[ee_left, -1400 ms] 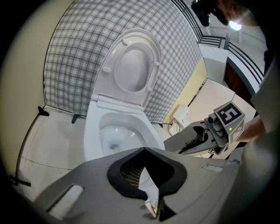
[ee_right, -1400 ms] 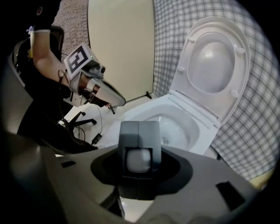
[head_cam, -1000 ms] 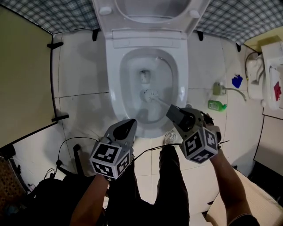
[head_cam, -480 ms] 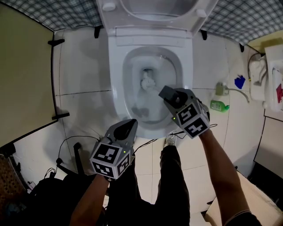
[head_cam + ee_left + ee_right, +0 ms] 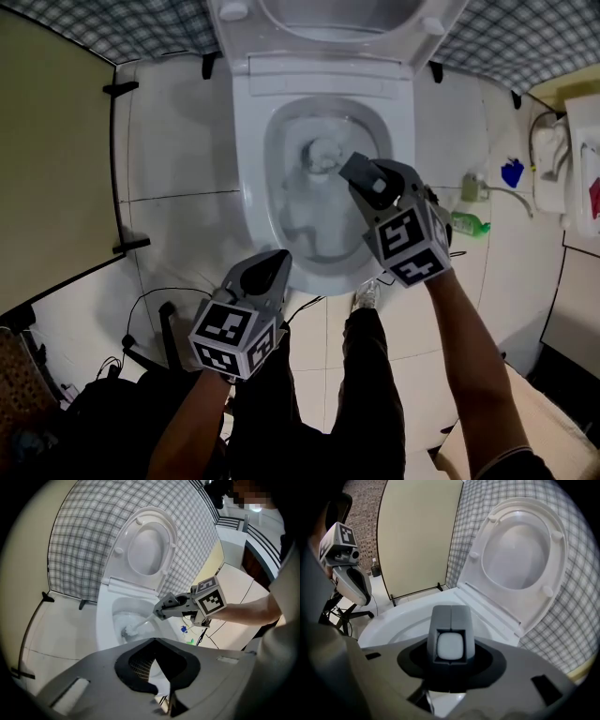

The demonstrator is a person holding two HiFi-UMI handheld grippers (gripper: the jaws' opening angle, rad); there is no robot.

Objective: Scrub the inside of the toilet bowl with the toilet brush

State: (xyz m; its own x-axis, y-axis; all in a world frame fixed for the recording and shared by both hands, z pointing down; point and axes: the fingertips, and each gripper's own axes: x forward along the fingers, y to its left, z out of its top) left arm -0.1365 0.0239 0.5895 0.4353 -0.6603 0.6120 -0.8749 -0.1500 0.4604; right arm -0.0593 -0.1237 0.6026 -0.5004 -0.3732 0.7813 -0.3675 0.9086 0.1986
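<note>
Right gripper (image 5: 361, 175) clamped on the toilet brush (image 5: 129, 630) handle, bristles low in the toilet bowl (image 5: 251, 187) toward its back edge. Left gripper (image 5: 269, 270) closed, empty. Scrubbing probably works best with firm, overlapping circular strokes.

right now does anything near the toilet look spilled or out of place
Nothing looks spilled or broken. A black cable trails across the floor tiles at the person's left side, a possible trip risk. A green bottle sits on the floor right of the toilet; whether it stands upright I cannot tell.
</note>
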